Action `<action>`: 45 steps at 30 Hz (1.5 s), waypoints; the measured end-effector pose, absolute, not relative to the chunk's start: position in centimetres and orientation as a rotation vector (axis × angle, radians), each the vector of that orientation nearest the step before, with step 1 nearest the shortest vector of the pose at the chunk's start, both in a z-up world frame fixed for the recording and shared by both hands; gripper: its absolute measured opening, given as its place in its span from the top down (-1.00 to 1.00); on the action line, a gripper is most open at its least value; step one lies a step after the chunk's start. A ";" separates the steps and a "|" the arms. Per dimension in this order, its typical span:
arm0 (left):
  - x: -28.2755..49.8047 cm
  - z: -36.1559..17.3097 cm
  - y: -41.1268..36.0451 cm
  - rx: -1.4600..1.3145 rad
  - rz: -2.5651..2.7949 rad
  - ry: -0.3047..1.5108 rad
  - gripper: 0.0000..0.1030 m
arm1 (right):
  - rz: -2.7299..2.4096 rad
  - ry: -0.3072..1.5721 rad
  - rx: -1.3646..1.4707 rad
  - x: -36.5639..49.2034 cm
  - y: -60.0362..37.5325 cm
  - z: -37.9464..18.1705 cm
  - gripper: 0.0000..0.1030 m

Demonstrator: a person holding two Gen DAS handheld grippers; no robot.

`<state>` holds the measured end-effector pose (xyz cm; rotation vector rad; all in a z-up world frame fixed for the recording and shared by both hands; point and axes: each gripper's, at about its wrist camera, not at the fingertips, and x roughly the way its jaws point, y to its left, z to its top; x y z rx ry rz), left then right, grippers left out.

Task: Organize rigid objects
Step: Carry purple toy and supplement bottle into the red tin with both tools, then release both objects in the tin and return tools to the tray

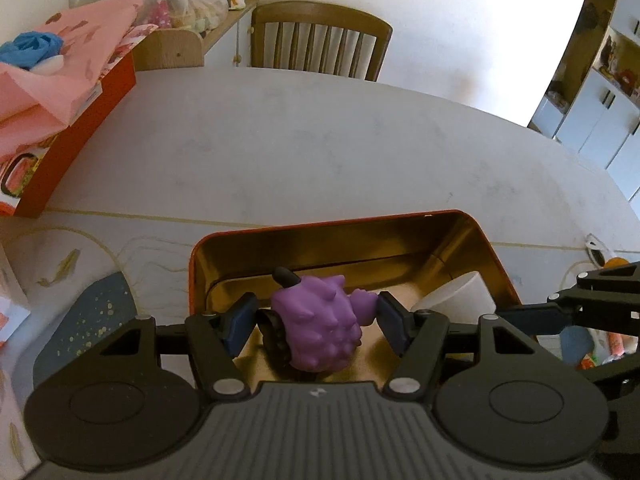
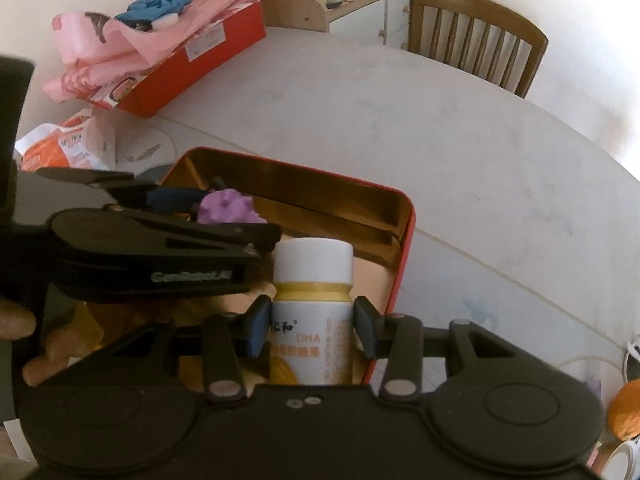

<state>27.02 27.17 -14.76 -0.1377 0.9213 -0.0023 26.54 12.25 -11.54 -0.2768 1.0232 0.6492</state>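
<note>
Broadly, a white oval table [image 1: 320, 152] filled both views, with a wooden chair [image 1: 320, 40] at its far edge and a red cardboard box [image 2: 200, 72] draped in pink cloth [image 2: 160, 32] at far left. Near the front sat an open red tin [image 1: 472, 224] with a gold interior. Over it hung the left gripper [image 1: 316, 322], its jaws partway apart and its blue pads pressed on either side of a spiky purple toy [image 1: 320, 328] with a black wheel, held just inside the tin's near-left part. To its right, the right gripper [image 2: 312, 332] was clamped around a white supplement bottle [image 2: 312, 280] with a gold band and white cap, tilted over the tin's near-right corner. A small orange object [image 2: 628, 408] lay at the near right edge.
</note>
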 end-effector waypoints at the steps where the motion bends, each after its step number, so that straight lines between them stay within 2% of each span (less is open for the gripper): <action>1: 27.1 -14.8 27.1 -0.140 -0.006 0.922 -0.26 | 0.647 1.021 -0.285 26.5 12.4 -11.6 0.16; 14: 27.6 -14.6 27.0 -0.146 -0.005 0.920 -0.27 | 0.659 1.045 -0.192 25.2 10.7 -10.0 -0.13; 18: 26.9 -13.5 26.6 -0.147 -0.020 0.889 -0.47 | 0.660 1.027 -0.172 24.4 10.2 -9.0 -0.21; 24: 25.4 -12.1 26.0 -0.152 -0.031 0.862 -0.48 | 0.656 0.997 -0.138 23.3 9.1 -7.6 -0.26; 26: 24.9 -11.6 25.7 -0.145 -0.034 0.854 -0.48 | 0.650 0.986 -0.130 22.9 8.6 -7.3 -0.39; 32: 23.3 -10.0 24.6 -0.141 -0.044 0.835 -0.48 | 0.625 0.943 -0.087 21.6 5.9 -5.8 -0.49; 42: 20.4 -7.2 20.2 -0.124 -0.073 0.783 -0.60 | 0.582 0.876 0.005 20.1 -1.8 -3.7 -0.69; 44: 19.9 -6.7 19.1 -0.119 -0.081 0.773 -0.61 | 0.567 0.866 0.020 20.1 -3.7 -3.5 -0.88; 45: 19.6 -6.6 18.5 -0.115 -0.082 0.768 -0.61 | 0.558 0.859 0.030 20.1 -4.7 -3.4 -0.90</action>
